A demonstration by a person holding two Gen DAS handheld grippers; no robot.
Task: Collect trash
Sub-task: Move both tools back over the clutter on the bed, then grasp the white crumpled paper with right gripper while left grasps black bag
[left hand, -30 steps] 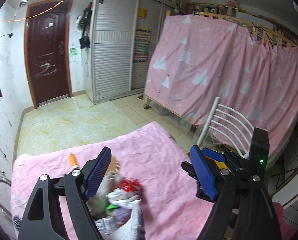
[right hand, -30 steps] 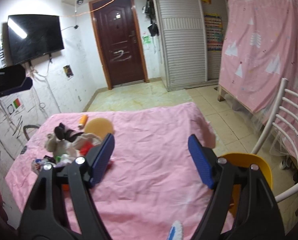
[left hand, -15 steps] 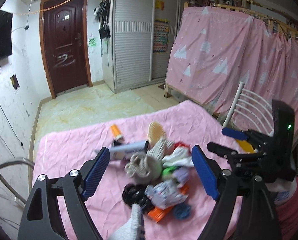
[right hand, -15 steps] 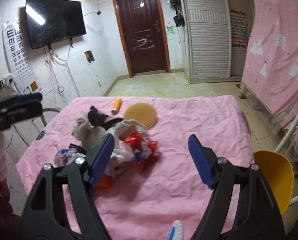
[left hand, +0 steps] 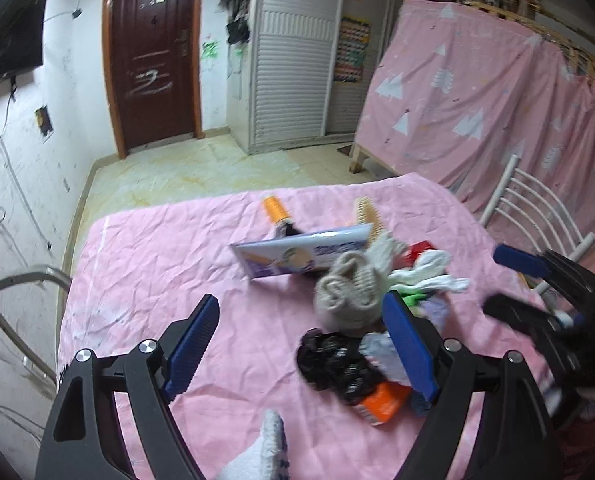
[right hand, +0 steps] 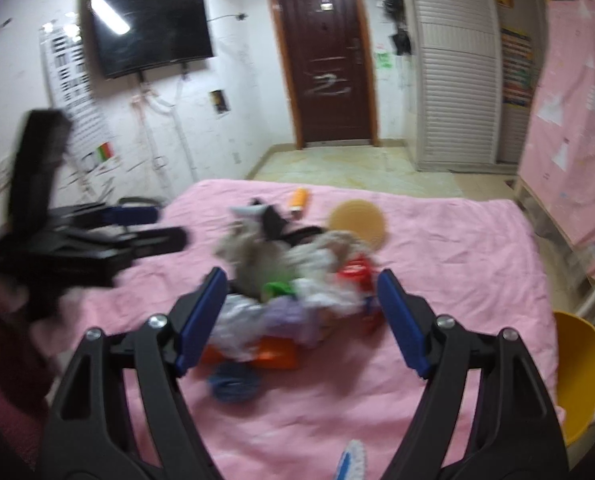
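Note:
A heap of trash lies on the pink-covered table (left hand: 145,272): a white and purple packet (left hand: 301,254), a beige knitted lump (left hand: 347,294), black crumpled plastic (left hand: 333,364), an orange box (left hand: 383,402), a red wrapper (right hand: 353,272) and an orange tube (left hand: 275,209). My left gripper (left hand: 301,352) is open and empty above the heap's near left side. My right gripper (right hand: 301,316) is open and empty, with the heap (right hand: 289,280) between its fingers in that view. Each gripper shows in the other's view, the right one (left hand: 537,280) and the left one (right hand: 97,240).
A round tan disc (right hand: 357,222) lies behind the heap. A yellow chair seat (right hand: 577,368) and a white metal chair back (left hand: 537,216) stand at the table's right. A grey metal frame (left hand: 21,288) stands at its left. A pink curtain (left hand: 477,100) hangs beyond.
Both grippers have swung toward the heap, which now sits larger and more central in both views. The right wrist view is blurred by motion. Both stay open.

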